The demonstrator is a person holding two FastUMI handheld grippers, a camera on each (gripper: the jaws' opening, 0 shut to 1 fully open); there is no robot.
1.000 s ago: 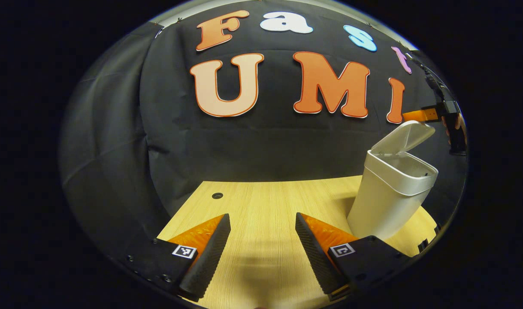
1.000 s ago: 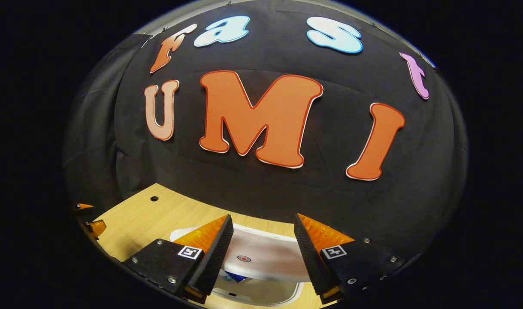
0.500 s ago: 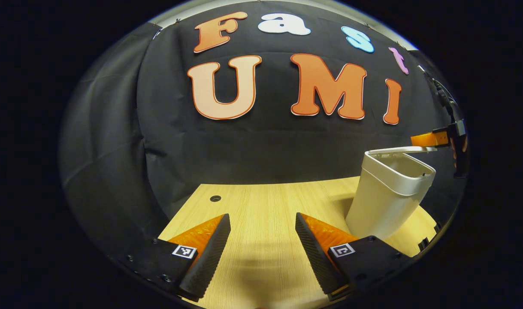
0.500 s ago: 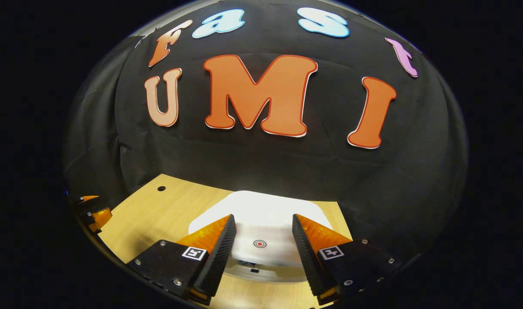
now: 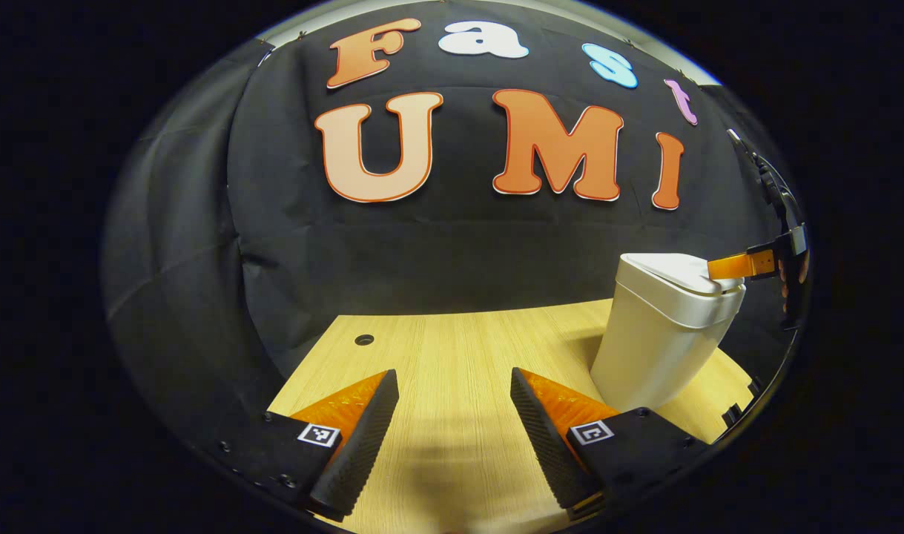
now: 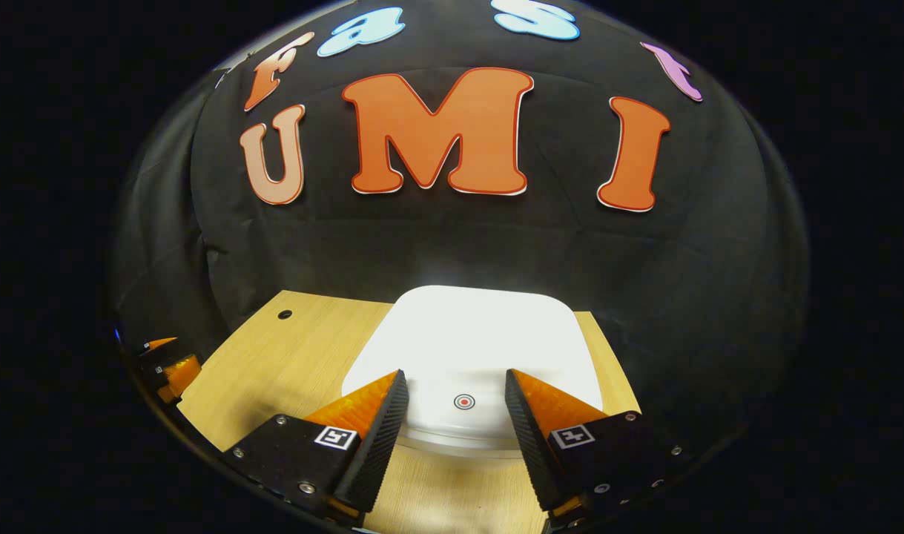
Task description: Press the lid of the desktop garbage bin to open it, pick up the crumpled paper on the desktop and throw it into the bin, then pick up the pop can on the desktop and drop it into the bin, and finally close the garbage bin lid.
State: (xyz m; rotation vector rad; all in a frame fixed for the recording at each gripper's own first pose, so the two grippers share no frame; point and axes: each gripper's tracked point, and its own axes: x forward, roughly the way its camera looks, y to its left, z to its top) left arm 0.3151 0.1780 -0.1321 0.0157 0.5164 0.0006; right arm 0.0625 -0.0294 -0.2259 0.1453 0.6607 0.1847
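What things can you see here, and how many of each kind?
White plastic garbage bin with its lid down: 1
Light wooden table: 1
Two-finger grippers, left gripper and right gripper: 2
Round holes in the tabletop: 1
Total: 5

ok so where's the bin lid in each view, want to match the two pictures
Left gripper view: the lid sits flat on the bin at the right edge, with the right gripper resting over its near corner.
Right gripper view: the lid lies low in the centre, seen from above, just beyond the right gripper.
Shared landmark: the hole in the table, upper left of the wood in both.
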